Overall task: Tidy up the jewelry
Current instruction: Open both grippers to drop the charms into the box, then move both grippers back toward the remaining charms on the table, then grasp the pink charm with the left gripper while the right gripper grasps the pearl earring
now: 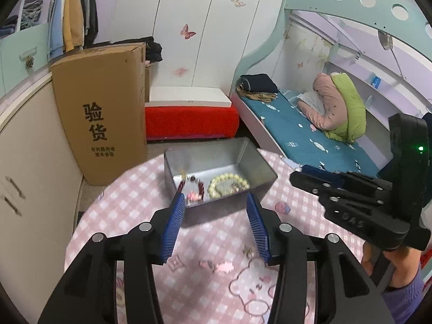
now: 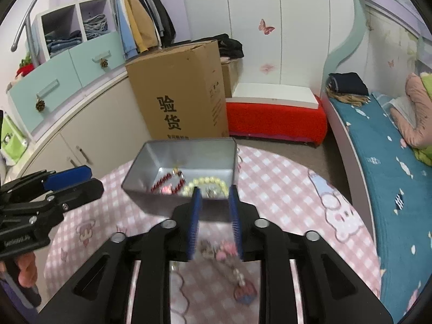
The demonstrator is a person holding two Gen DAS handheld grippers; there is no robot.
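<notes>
Right wrist view: blurred trinkets below jaws.

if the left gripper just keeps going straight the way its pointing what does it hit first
Most likely the near wall of the metal tin on the pink checked tablecloth. The left gripper, open and empty, points down at that near edge, with the bead bracelets just beyond it. Depth is hard to judge here.

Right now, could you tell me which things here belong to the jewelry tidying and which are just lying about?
Belongs to the job:
metal tin
red bead bracelet
pale bead bracelet
pink trinkets on the table

Just lying about:
cardboard box
red stool
folded clothes
</notes>
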